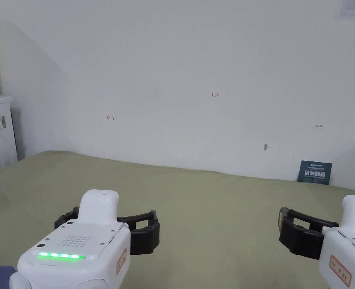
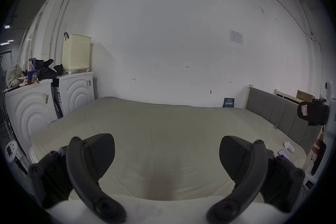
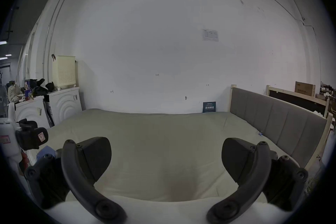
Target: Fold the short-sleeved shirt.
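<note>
Currently, 2 grippers are held above the near part of an olive-sheeted bed (image 1: 210,210), well apart. The left gripper (image 2: 167,153) is kept with its jaws wide and nothing between them; the right gripper (image 3: 166,153) is likewise spread wide and empty. A blue piece of cloth (image 3: 45,152), possibly the shirt, is glimpsed at the near left edge of the bed, below the left gripper. A white wall (image 1: 195,75) is seen behind the bed.

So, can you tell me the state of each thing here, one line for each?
Left tongs: open, empty, above the bed.
Right tongs: open, empty, above the bed.
Bed: covered by a smooth olive sheet.
Laundry basket: upright on a white machine.
Blue cloth: bunched at the bed's edge.
</note>
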`<action>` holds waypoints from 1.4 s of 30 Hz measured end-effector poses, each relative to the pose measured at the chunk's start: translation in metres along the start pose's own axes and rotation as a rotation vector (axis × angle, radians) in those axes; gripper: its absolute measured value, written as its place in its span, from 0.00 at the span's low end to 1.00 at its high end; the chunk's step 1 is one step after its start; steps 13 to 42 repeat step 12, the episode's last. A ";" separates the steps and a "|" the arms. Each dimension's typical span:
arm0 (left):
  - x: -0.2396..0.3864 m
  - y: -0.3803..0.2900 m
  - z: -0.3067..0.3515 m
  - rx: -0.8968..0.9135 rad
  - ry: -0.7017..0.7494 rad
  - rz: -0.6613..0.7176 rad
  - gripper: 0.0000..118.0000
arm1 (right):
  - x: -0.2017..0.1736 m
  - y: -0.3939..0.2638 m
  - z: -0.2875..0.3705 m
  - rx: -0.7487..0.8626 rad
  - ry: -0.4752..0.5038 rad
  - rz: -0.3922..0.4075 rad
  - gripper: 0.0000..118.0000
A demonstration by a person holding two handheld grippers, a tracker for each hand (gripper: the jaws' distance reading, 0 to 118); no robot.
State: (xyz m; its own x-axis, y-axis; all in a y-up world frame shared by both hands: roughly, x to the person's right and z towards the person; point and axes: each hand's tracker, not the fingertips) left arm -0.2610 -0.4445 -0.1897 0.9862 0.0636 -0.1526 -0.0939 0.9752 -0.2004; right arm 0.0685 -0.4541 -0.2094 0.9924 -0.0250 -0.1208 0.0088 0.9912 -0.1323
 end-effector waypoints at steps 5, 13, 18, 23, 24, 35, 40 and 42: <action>0.002 0.000 -0.002 0.002 -0.007 -0.002 1.00 | 0.005 -0.003 -0.009 -0.037 -0.054 -0.028 1.00; 0.002 0.000 -0.005 -0.003 -0.005 -0.002 1.00 | 0.007 -0.015 -0.010 -0.033 0.014 -0.049 1.00; 0.002 0.000 -0.005 -0.003 -0.005 -0.002 1.00 | 0.007 -0.015 -0.010 -0.033 0.014 -0.049 1.00; 0.002 0.000 -0.005 -0.003 -0.005 -0.002 1.00 | 0.007 -0.015 -0.010 -0.033 0.014 -0.049 1.00; 0.002 0.000 -0.005 -0.003 -0.005 -0.002 1.00 | 0.007 -0.015 -0.010 -0.033 0.014 -0.049 1.00; 0.002 0.000 -0.005 -0.003 -0.005 -0.002 1.00 | 0.007 -0.015 -0.010 -0.033 0.014 -0.049 1.00; 0.002 0.000 -0.005 -0.003 -0.005 -0.002 1.00 | 0.007 -0.015 -0.010 -0.033 0.014 -0.049 1.00; 0.002 0.000 -0.005 -0.003 -0.005 -0.002 1.00 | 0.007 -0.015 -0.010 -0.033 0.014 -0.049 1.00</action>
